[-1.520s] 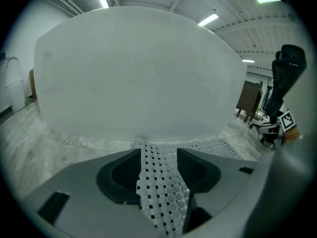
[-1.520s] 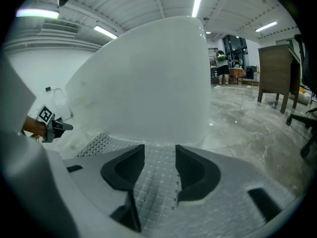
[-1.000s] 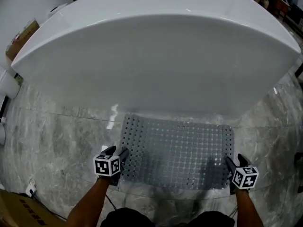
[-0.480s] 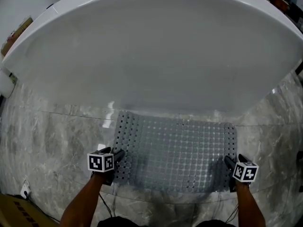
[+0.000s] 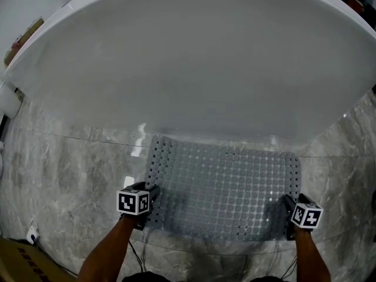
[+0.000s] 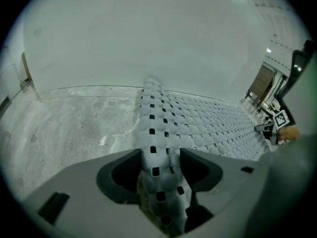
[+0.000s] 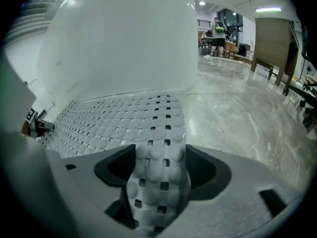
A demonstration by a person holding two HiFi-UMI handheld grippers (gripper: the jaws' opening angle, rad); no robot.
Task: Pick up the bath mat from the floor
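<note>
The grey perforated bath mat (image 5: pixel 223 192) lies on the marble floor (image 5: pixel 70 169) in front of the white bathtub (image 5: pixel 194 57). My left gripper (image 5: pixel 150 198) is at its near left corner and my right gripper (image 5: pixel 288 209) at its near right corner. In the left gripper view the mat's edge (image 6: pixel 198 128) rises in a ridge between the jaws of the left gripper (image 6: pixel 161 177), which have just been closing and press on it. The right gripper view shows the same: the mat (image 7: pixel 114 123) is bunched between the closing jaws of the right gripper (image 7: pixel 158 175).
The tub wall (image 6: pixel 148 33) overhangs the mat's far edge. A cardboard box (image 5: pixel 17 263) and a white plug with a cable (image 5: pixel 32 232) lie at the near left. Wooden furniture (image 7: pixel 270 43) stands far off to the right.
Both grippers have come down onto the mat's near corners. The head view has shifted slightly, and the mat itself lies where it was.
</note>
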